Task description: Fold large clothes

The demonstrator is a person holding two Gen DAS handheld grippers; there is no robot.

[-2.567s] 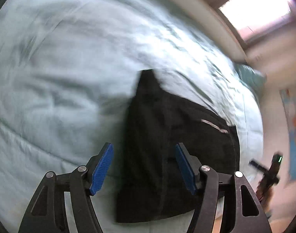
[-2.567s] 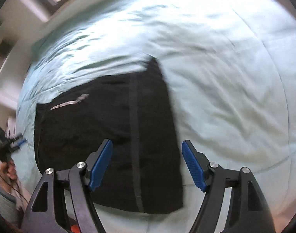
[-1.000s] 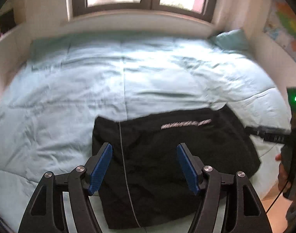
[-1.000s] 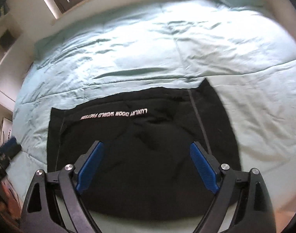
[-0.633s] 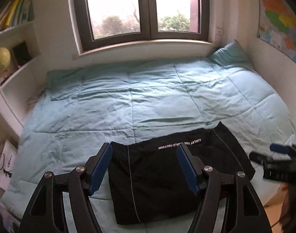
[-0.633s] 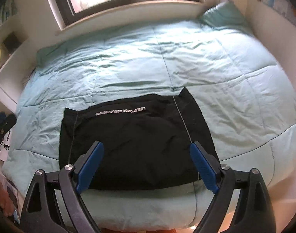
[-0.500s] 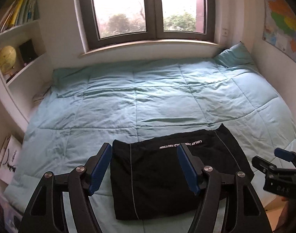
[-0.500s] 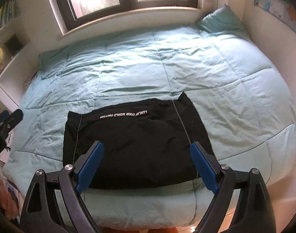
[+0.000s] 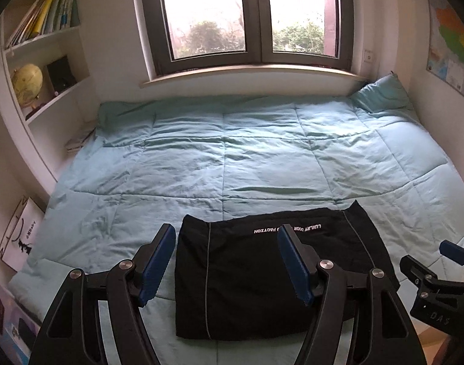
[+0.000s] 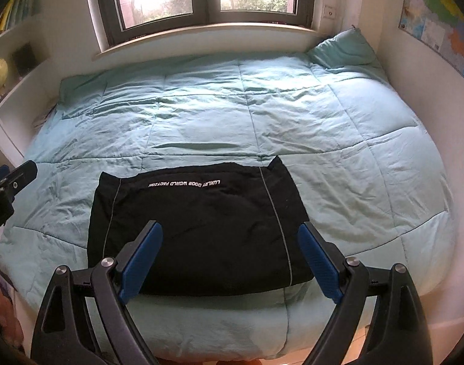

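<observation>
A black garment [image 9: 256, 276] with white lettering lies folded into a flat rectangle near the front edge of the bed; it also shows in the right wrist view [image 10: 198, 228]. My left gripper [image 9: 226, 261] is open and empty, held back above the garment's near side. My right gripper [image 10: 229, 252] is open and empty, also held back above the garment. The right gripper shows at the right edge of the left wrist view [image 9: 436, 276]. The left gripper shows at the left edge of the right wrist view [image 10: 6, 188].
A light teal quilt [image 9: 232, 158] covers the bed [image 10: 262, 115]. A teal pillow [image 9: 381, 94] lies at the far right corner. A window [image 9: 247, 15] is behind the bed. Shelves with books and a globe [image 9: 26, 83] stand on the left. A map [image 9: 451, 36] hangs on the right wall.
Both grippers have pulled up and back from close over the garment, so the whole bed and room come into view. The garment lies still.
</observation>
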